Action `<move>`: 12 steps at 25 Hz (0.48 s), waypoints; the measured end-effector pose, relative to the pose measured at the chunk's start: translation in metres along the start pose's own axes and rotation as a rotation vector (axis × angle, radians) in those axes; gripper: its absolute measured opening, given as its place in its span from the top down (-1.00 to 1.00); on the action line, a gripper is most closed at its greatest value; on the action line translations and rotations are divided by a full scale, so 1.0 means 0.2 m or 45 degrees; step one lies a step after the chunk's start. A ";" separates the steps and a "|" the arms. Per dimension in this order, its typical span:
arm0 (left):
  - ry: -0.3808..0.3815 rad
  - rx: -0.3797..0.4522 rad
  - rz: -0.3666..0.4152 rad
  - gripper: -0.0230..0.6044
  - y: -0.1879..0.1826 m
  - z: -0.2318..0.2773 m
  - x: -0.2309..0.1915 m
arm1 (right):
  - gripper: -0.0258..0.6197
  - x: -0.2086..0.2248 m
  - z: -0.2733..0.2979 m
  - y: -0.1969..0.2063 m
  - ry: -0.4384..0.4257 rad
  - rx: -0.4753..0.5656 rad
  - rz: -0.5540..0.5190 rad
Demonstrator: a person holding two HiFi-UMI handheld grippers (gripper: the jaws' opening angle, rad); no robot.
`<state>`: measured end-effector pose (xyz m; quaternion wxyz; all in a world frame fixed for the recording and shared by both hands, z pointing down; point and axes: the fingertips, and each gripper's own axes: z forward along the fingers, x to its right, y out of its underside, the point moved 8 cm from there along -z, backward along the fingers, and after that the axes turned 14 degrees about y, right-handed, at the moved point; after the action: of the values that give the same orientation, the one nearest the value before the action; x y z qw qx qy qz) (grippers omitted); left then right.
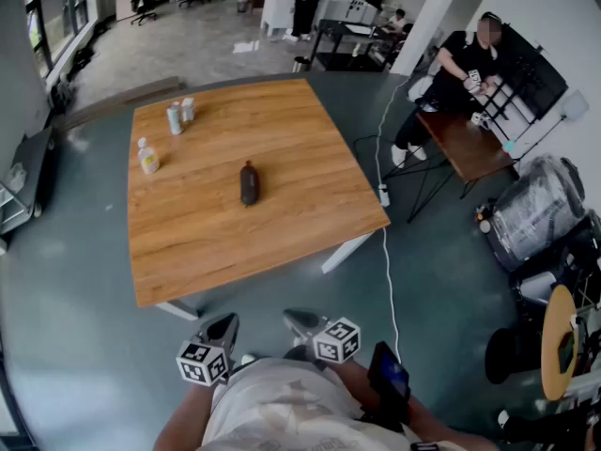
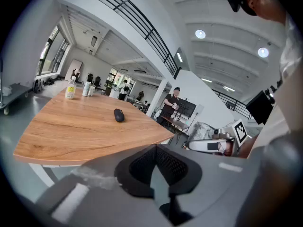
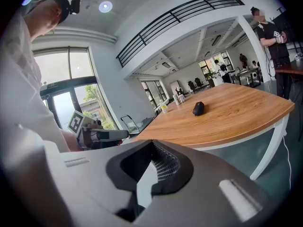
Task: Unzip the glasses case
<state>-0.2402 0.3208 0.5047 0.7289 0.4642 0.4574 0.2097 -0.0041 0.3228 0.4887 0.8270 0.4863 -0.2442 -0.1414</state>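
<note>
Progress looks nil: the glasses case (image 1: 249, 183) lies untouched at the middle of the bench (image 1: 310, 205), apparently still zipped. The left gripper (image 1: 223, 328) and right gripper (image 1: 302, 321) hang short of the near edge, fingers closed on nothing. Approach, grasp and unzipping all remain.

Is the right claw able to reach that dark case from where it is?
Probably not yet: the right claw sits short of the table, and the case lies mid-table. Only bare wood lies between, so the way is free.
</note>
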 end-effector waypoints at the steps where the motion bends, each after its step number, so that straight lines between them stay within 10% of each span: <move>1: -0.057 -0.007 -0.032 0.91 0.04 -0.08 0.00 | 0.90 -0.05 0.04 0.05 -0.047 -0.036 0.008; 12: -0.122 -0.047 -0.089 0.91 0.20 -0.02 -0.14 | 0.90 0.04 0.18 0.21 -0.110 -0.107 0.048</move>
<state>-0.2528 0.3216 0.5529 0.7653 0.4440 0.4339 0.1701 -0.0167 0.3128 0.5417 0.8379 0.4400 -0.2824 -0.1567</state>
